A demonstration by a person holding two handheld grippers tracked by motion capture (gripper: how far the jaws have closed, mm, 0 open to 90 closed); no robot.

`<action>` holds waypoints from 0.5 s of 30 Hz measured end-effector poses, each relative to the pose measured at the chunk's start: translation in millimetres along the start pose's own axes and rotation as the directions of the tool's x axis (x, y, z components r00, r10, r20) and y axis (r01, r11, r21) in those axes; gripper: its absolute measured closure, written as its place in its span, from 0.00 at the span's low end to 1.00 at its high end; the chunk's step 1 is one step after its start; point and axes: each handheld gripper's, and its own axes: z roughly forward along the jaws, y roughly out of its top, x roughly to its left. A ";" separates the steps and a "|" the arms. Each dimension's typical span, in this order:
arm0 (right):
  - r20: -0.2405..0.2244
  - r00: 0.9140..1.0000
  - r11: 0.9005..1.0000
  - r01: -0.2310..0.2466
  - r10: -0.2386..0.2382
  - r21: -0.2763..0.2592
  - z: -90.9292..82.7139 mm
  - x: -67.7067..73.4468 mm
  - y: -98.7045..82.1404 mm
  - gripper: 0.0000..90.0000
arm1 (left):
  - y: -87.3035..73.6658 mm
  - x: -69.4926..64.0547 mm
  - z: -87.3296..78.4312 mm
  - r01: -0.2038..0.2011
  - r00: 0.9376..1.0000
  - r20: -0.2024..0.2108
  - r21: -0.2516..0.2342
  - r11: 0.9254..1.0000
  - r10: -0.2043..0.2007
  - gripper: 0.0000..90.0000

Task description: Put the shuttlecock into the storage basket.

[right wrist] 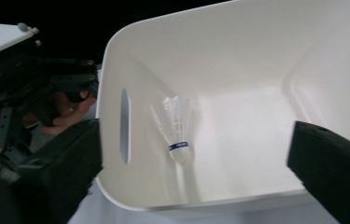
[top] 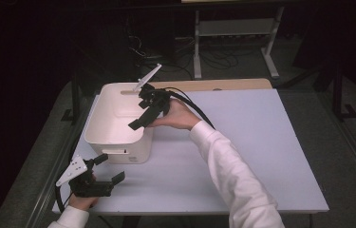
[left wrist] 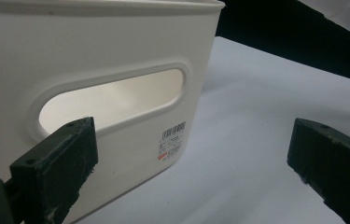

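Note:
A white plastic bin (top: 134,151) stands on the left part of the table. On its floor lies a white shuttlecock (right wrist: 176,133) with a blue band, cork end toward the near wall. My right gripper (top: 143,114) hangs over the bin's right rim, tilted down into it. Its jaws (right wrist: 191,154) are open wide with nothing between them. My left gripper (top: 110,168) is low at the table's front left, just in front of the bin. It is open and faces the bin's near wall and handle slot (left wrist: 112,93). Its jaws (left wrist: 193,140) hold nothing.
The light table (top: 261,142) stretches bare to the right of the bin. A wooden strip (top: 223,84) runs along its far edge. Beyond it stand a white desk frame (top: 235,28) and cables on the dark floor.

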 end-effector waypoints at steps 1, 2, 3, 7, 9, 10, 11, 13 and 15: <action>0.005 1.000 1.000 -0.013 0.013 -0.006 -1.6 0.6 -1.3 0.00 | 0.2 -0.1 -0.4 -0.003 1.000 -0.002 0.007 1.000 0.003 0.02; 0.018 1.000 1.000 -0.008 0.008 -0.012 -3.7 0.4 -3.2 0.00 | 0.2 -0.2 -0.4 -0.002 1.000 -0.004 0.007 1.000 0.002 0.02; 0.025 1.000 1.000 -0.004 0.005 -0.019 -5.0 0.5 -4.3 0.00 | 0.2 -0.1 -0.4 -0.003 1.000 -0.004 0.006 1.000 0.003 0.01; 0.025 1.000 0.999 0.010 -0.009 -0.047 -11.7 -1.5 -10.7 0.00 | 0.1 0.0 -0.3 -0.001 1.000 -0.006 0.003 1.000 0.001 0.02; 0.027 1.000 0.998 -0.002 0.003 -0.055 -14.7 -1.8 -13.4 0.00 | 0.1 0.0 -0.1 -0.001 1.000 -0.006 0.003 1.000 0.001 0.02; 0.032 0.999 0.998 0.008 -0.006 -0.057 -15.9 -2.9 -14.8 0.00 | 0.0 0.0 0.0 -0.002 1.000 -0.007 0.003 1.000 0.002 0.02; 0.030 0.999 0.998 -0.022 0.024 -0.055 -18.3 -0.9 -15.9 0.00 | -0.1 0.1 0.2 -0.001 1.000 -0.005 0.001 1.000 0.001 0.01; 0.032 0.999 0.998 -0.019 0.021 -0.066 -21.5 -2.3 -18.9 0.00 | -0.1 0.3 0.1 -0.003 1.000 -0.004 0.002 1.000 0.003 0.01; 0.031 0.999 0.997 -0.025 0.027 -0.075 -25.2 -2.8 -22.0 0.00 | 0.0 0.5 0.0 0.003 1.000 -0.006 -0.006 1.000 -0.003 0.02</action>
